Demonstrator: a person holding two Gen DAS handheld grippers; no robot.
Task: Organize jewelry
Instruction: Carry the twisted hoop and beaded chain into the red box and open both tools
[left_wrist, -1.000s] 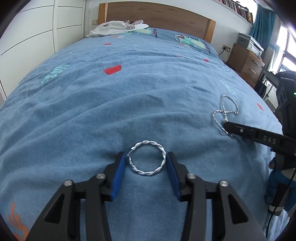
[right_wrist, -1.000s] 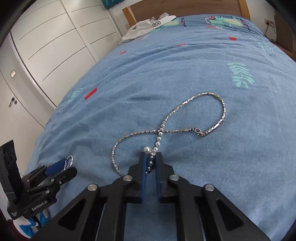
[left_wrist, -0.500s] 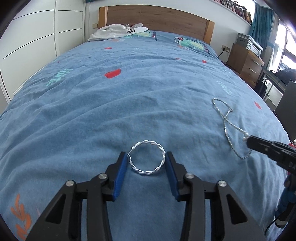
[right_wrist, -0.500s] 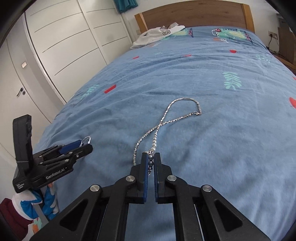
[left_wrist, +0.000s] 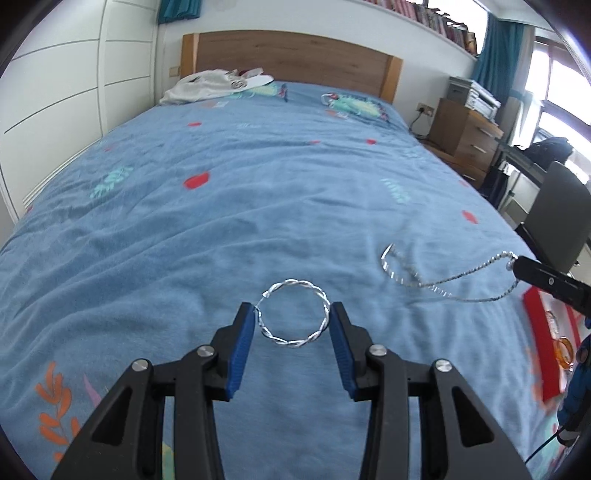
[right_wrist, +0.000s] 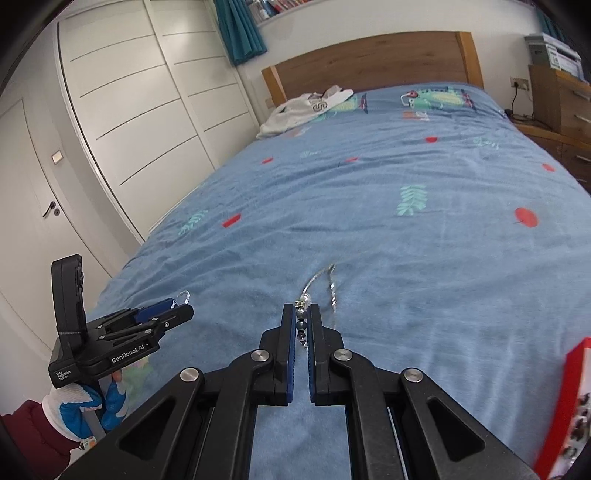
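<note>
The left tool (left_wrist: 293, 325) holds a twisted silver bangle (left_wrist: 294, 317) between its blue pads (left_wrist: 242, 350), which stand about half apart and press the ring on either side; the bangle is clear of the blue bedspread (left_wrist: 258, 192) below it. The right tool (right_wrist: 303, 314) is closed almost completely on the beaded end of a silver necklace (right_wrist: 302, 325), with dark and pale beads showing in the narrow slit between the pads. From there the chain runs forward and hangs down toward the bedspread (right_wrist: 406, 240), blurred in the right wrist view. In the left wrist view the same necklace (left_wrist: 436, 284) stretches from the tip of the right tool (left_wrist: 517, 264) in a sagging loop whose far end lies on or just above the cover; I cannot tell which. A red box (left_wrist: 543, 332) with an amber ring-shaped piece inside sits at the right edge, near the foot of the bed, and its red corner (right_wrist: 569, 398) shows in the right wrist view too. A gloved hand (right_wrist: 88, 410) in white and blue grips the left tool's handle. A white garment (left_wrist: 214, 85) lies by the wooden headboard (left_wrist: 295, 55).
</note>
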